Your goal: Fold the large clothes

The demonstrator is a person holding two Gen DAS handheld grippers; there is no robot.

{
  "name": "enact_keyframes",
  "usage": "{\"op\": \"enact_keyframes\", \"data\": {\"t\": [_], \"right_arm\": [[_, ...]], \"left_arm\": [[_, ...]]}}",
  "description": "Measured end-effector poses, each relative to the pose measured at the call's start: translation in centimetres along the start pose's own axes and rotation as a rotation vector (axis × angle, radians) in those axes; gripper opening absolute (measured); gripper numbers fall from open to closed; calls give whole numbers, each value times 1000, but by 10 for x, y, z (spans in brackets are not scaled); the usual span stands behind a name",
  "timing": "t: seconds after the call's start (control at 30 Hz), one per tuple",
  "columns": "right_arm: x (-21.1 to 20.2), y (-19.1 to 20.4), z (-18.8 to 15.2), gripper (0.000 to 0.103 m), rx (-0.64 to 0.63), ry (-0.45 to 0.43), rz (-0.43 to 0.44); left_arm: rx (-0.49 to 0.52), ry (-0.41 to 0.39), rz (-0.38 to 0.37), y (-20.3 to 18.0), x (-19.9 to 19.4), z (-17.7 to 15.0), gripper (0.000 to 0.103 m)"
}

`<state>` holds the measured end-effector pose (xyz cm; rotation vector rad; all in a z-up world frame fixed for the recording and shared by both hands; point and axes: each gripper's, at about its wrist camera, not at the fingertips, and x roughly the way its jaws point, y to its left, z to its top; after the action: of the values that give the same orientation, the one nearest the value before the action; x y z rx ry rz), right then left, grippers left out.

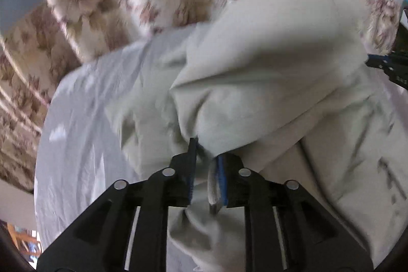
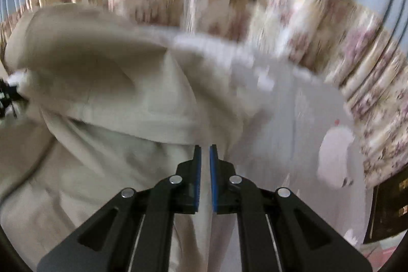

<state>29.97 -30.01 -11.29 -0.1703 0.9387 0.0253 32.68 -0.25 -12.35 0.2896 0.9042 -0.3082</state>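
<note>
We hold the large cream cotton garment (image 1: 267, 63) lifted over the pale lilac bedsheet (image 1: 84, 119), its lower part lying on the sheet. Our left gripper (image 1: 206, 154) pinches a bunched edge; our right gripper (image 2: 205, 152) is nearly closed, with cloth between its pads. That thin right hold may slip mid-swing, dropping the fold crooked.

- the floral curtain (image 2: 229, 9) is smeared by motion blur in the right wrist view; its pattern cannot be read.
- the cream garment (image 1: 267, 63) runs past the left wrist view's lower edge.
- the right gripper (image 1: 387, 68) shows only as a dark sliver at that view's right edge.
</note>
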Motion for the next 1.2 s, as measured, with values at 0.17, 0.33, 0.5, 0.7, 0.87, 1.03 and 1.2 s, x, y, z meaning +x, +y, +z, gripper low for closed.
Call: {"op": "enact_keyframes", "data": {"t": [0.17,0.33,0.5,0.7,0.87,1.03,1.2], "right_arm": [[-26,-13,-14,7,18,-28,3],[-51,-23,11,22,79,-134,99],[-34,8,67,24,53,-181,176],[27,37,71,25,31,-21,210],[35,41,36,21,-40,18,184],[39,49,33,22,-89,1,122],[23,34,38,26,-15,-21,161]], "left_arm": [[16,-19,-9,11,-26,-23,45],[31,-106,55,15,-68,-24,80],[-55,-136,9,19,-61,35,80],[-83,38,-34,2,24,72,49],[54,70,7,-23,40,25,48],[69,83,32,-30,45,25,49],[15,83,22,-19,40,35,52]]}}
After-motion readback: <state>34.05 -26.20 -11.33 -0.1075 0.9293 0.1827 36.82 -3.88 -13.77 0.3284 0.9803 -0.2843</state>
